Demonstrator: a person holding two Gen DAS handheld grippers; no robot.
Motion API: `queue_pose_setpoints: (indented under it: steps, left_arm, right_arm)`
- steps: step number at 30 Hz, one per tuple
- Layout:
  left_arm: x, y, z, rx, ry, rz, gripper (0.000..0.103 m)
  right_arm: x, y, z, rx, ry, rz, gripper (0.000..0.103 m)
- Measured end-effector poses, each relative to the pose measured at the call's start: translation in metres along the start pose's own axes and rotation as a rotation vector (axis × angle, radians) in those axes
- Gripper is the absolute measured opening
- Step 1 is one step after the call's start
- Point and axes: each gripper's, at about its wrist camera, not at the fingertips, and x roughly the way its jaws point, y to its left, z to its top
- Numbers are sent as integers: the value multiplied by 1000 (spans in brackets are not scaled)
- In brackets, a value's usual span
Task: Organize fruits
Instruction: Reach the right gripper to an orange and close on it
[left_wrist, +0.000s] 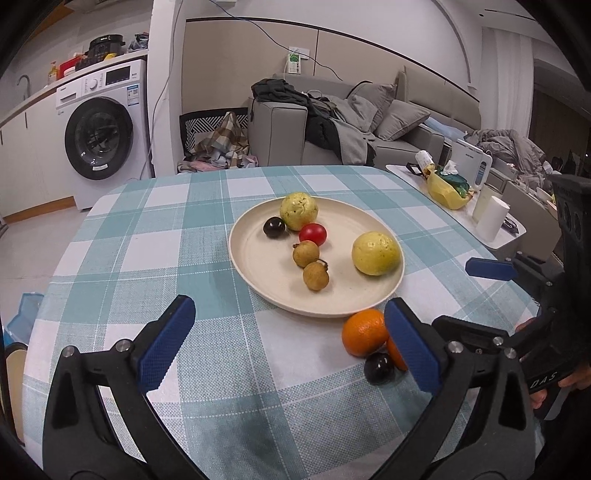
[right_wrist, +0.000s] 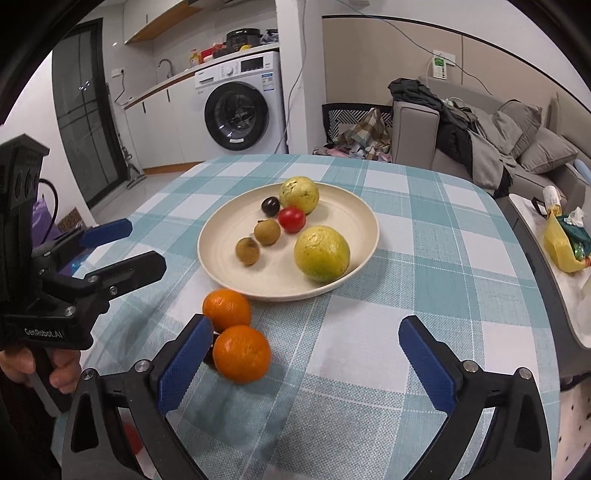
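Observation:
A cream plate (left_wrist: 258, 258) (right_wrist: 340, 218) on the checked tablecloth holds two yellow-green guavas (left_wrist: 298, 211) (left_wrist: 376, 253), a red tomato (left_wrist: 313, 234), a dark round fruit (left_wrist: 274, 227) and two brown longans (left_wrist: 306, 253) (left_wrist: 316, 275). In front of the plate, two oranges (right_wrist: 226, 309) (right_wrist: 242, 352) and a second dark fruit (left_wrist: 378, 368) lie on the cloth. My left gripper (left_wrist: 290, 308) is open over the cloth, its right finger just beside the oranges. My right gripper (right_wrist: 306, 325) is open too, its left finger next to the nearer orange. Neither holds anything.
A white side table (left_wrist: 402, 173) to the right carries a yellow bag (left_wrist: 445, 190) and a white cup (left_wrist: 491, 218). Beyond the table's far edge stand a grey sofa (left_wrist: 280, 136) with clothes and a washing machine (left_wrist: 105, 129). A hand (right_wrist: 62, 369) grips the left tool.

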Motion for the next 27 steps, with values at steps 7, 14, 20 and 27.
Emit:
queue_pose_setpoints:
  steps: [7,14,20,27]
  left_arm:
    - [4,-2,-3,3,12,-9,102]
    - [11,-3,-6,6,32,-17,102]
    - [16,-4,-8,14,45,-18,102]
    - [20,-6,-10,20,59,-23,102]
  right_arm:
    - [5,6,-3,-22,27,28,103]
    - [13,5,-9,-32,90,47,103]
    - [18,4,-12,-27,116,96,102]
    - [19,8,-15,-33,126,144,98]
